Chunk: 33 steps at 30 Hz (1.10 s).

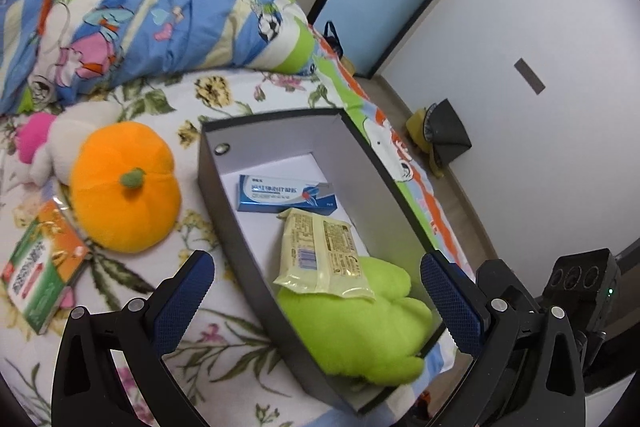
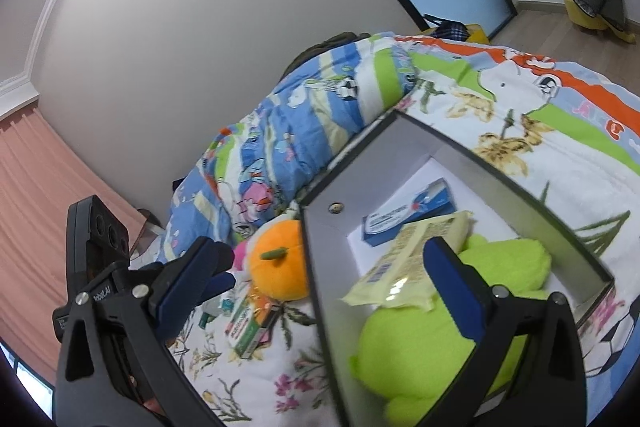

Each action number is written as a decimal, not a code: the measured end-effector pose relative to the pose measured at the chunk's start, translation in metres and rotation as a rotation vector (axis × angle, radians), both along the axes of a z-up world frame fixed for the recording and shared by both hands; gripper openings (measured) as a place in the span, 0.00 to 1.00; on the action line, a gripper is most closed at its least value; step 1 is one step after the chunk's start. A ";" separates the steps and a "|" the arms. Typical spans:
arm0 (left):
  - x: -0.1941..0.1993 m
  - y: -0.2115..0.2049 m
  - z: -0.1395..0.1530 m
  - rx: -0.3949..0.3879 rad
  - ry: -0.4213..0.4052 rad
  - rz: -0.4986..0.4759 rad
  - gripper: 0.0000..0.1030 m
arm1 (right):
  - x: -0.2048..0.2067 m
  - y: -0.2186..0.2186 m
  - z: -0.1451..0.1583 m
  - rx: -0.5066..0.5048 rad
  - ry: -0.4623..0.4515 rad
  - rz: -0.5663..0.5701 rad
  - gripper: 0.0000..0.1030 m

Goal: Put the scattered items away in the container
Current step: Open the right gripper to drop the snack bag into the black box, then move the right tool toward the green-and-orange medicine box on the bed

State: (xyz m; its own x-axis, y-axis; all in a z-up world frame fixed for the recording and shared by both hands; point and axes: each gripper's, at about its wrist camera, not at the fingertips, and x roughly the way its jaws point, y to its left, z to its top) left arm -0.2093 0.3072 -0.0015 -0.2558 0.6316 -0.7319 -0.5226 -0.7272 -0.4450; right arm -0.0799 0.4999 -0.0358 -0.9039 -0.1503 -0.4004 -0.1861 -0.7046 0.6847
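A grey open box (image 1: 216, 167) lies on the bed; it also shows in the right wrist view (image 2: 316, 267). Inside it lie a blue carton (image 1: 286, 195), a yellow packet (image 1: 320, 251) and a lime green plush (image 1: 360, 323). An orange pumpkin plush (image 1: 126, 187) and a green-orange packet (image 1: 42, 263) lie on the sheet to the left of the box. My left gripper (image 1: 316, 303) is open and empty above the box's near end. My right gripper (image 2: 320, 287) is open and empty above the box wall.
A white and pink plush (image 1: 44, 143) lies behind the pumpkin. A rolled cartoon quilt (image 1: 132, 15) lies along the back of the bed. The bed's edge runs on the right, with floor and a dark bag (image 1: 444, 127) beyond it.
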 end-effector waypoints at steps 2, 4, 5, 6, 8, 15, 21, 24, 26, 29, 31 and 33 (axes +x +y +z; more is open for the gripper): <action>0.004 -0.016 0.013 0.016 0.017 0.016 1.00 | 0.001 -0.014 0.012 0.014 0.017 0.023 1.00; 0.008 -0.035 0.026 0.032 0.037 0.035 1.00 | 0.002 -0.029 0.023 0.030 0.033 0.049 1.00; 0.009 -0.044 0.032 0.039 0.045 0.044 1.00 | 0.004 -0.038 0.030 0.040 0.044 0.063 1.00; 0.012 -0.055 0.039 0.049 0.054 0.055 1.00 | 0.005 -0.046 0.036 0.049 0.053 0.075 1.00; 0.015 -0.074 0.050 0.062 0.071 0.077 1.00 | 0.007 -0.062 0.047 0.065 0.070 0.099 1.00; 0.035 -0.146 0.086 0.106 0.135 0.155 1.00 | 0.019 -0.119 0.088 0.127 0.128 0.185 1.00; 0.058 -0.207 0.105 0.135 0.172 0.218 1.00 | 0.032 -0.172 0.118 0.192 0.175 0.252 1.00; 0.069 -0.238 0.112 0.150 0.189 0.251 1.00 | 0.036 -0.197 0.127 0.217 0.190 0.284 1.00; 0.075 -0.258 0.116 0.162 0.198 0.275 1.00 | 0.038 -0.217 0.132 0.233 0.198 0.311 1.00; 0.081 -0.289 0.119 0.176 0.207 0.317 1.00 | 0.038 -0.244 0.137 0.259 0.207 0.351 1.00; 0.084 -0.307 0.119 0.178 0.207 0.341 1.00 | 0.038 -0.259 0.139 0.273 0.211 0.378 1.00; 0.086 -0.320 0.116 0.176 0.202 0.358 1.00 | 0.036 -0.274 0.139 0.279 0.210 0.405 1.00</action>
